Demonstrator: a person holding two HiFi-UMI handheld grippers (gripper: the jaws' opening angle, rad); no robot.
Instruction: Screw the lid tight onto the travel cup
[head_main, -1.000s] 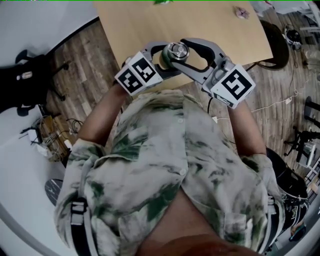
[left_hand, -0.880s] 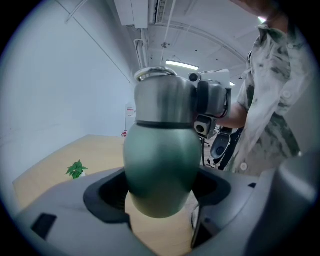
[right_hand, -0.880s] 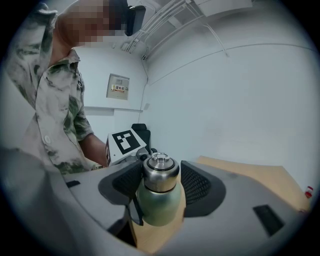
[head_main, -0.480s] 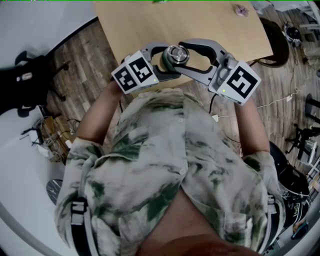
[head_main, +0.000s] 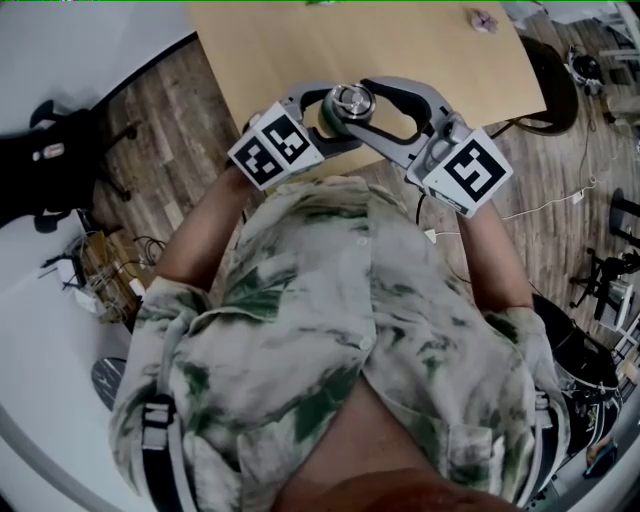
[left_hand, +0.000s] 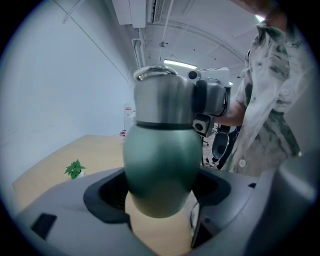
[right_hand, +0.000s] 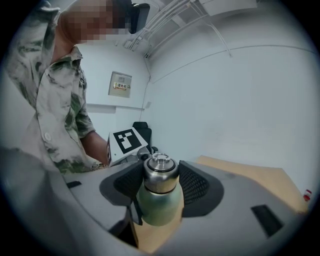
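- travel cup: green body, smooth satin coat with a soft sheen
- lid: bare brushed metal, brighter and glossier at the rim
- left tool: smooth, matt grey plastic shell
- bench: pale wood, smooth and matt, upper middle of the frame
- floor: grey-brown wood planks, grainy
- shirt: soft, crinkled matt cloth

No word, brand or number can be read anywhere. The left marker cube, on the left hand-held gripper, and the right marker cube, on the right hand-held gripper, bear only black-and-white square codes, without letters. A wall notice carries print too small to read.
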